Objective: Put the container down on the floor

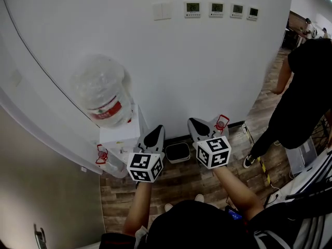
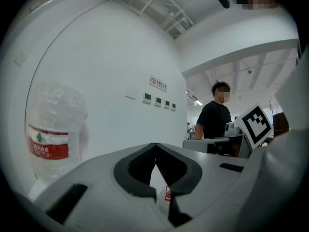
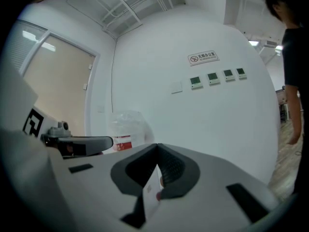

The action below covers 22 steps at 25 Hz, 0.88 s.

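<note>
Head view: upended container (image 1: 102,94) stands up-left, nearest my closed left gripper (image 1: 155,134); right gripper (image 1: 204,126) seemingly pinches a red-white tag (image 1: 221,122).

Two hand-held grippers: left gripper (image 1: 157,130) and right gripper (image 1: 195,122). Two marker cubes, one on each: left cube (image 1: 145,167), right cube (image 1: 213,152). One large water jug (image 1: 104,95), upended on one white dispenser (image 1: 122,135). Two red-capped clear containers, as far as the partial view lets me judge: one container (image 1: 110,162) at the dispenser's foot, another container (image 1: 222,122) beside the right gripper. Four wall thermostats in a row, the first thermostat (image 1: 192,8) at the row's left end. One switch plate (image 1: 162,10). One wall sign (image 3: 203,57). One dark-rimmed tray (image 1: 178,152) on the floor. One bystander (image 1: 306,92) in black.
</note>
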### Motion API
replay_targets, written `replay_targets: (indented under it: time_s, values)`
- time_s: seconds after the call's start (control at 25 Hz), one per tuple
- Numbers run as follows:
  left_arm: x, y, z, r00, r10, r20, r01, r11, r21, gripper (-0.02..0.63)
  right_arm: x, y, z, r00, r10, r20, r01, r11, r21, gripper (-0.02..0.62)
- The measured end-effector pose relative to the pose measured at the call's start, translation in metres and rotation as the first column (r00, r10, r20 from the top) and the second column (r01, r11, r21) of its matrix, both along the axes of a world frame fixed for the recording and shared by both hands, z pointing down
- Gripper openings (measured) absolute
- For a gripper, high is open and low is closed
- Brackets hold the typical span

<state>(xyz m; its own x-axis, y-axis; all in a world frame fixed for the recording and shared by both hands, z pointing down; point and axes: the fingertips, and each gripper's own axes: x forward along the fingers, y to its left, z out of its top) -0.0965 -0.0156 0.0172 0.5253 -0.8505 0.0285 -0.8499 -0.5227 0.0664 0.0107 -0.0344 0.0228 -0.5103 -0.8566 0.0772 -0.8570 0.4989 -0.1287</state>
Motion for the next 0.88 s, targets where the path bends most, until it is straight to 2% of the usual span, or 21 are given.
replay_targets:
  time_s: [0.88]
  values:
    - [0.0007,-0.0062,-0.0001,0.998,0.050,-0.030,-0.050,0.999,0.001,0.017,-0.0024,-0.0016,0.0003,0.999,0.048,0.011,-0.048,0.999,-0.003,0.029]
